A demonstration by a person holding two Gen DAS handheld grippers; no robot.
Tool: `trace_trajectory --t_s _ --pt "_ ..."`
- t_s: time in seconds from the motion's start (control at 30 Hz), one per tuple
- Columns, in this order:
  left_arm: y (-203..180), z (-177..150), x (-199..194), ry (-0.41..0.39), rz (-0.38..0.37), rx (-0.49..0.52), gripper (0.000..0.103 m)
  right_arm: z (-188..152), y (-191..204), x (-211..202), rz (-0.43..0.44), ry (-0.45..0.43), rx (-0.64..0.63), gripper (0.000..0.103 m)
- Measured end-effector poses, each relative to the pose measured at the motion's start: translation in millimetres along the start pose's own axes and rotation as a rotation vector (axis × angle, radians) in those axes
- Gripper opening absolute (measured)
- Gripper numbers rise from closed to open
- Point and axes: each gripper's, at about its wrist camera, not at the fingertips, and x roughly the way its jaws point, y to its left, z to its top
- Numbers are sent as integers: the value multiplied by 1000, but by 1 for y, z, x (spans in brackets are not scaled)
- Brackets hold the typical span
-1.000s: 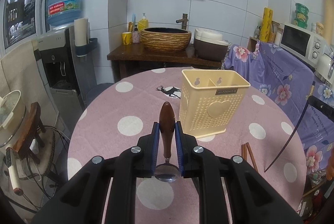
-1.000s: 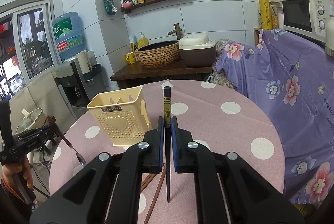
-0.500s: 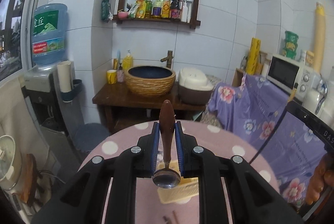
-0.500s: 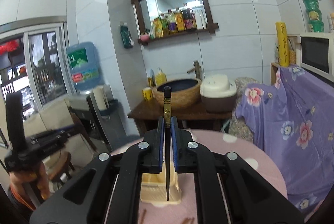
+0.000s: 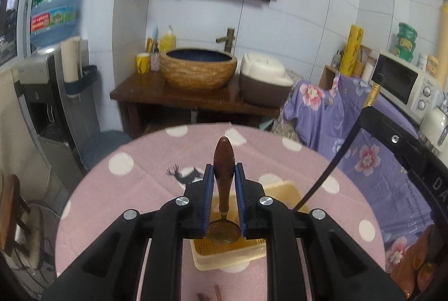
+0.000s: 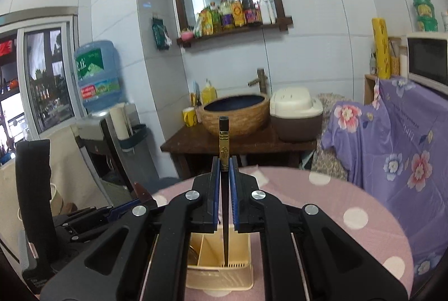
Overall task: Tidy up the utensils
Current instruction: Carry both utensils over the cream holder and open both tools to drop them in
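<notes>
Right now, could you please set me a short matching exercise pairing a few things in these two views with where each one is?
Things:
1. spoon
2. black chopstick
3. cream utensil holder
4. woven basin

Places:
A. on the dark wooden stand by the wall
B. clamped in the right tongs, tip down
C. on the pink dotted tablecloth, below both tongs
D. clamped in the left tongs, bowl down

Pairs: 1-D, 2-B, 3-C, 4-A
</notes>
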Motion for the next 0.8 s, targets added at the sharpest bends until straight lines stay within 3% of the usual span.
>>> trace_trajectory --t_s 0.27,0.67,0.77,0.8 --pt "6 -30 25 61 31 4 16 -35 -10 26 -15 85 22 8" --pt "11 -35 25 51 18 -15 18 -39 -18 26 -6 68 51 8" --pt "11 -34 12 24 15 -9 29 -40 -20 20 -8 62 40 8" --pt "10 -35 6 8 12 -7 38 -41 -19 17 -5 60 34 10"
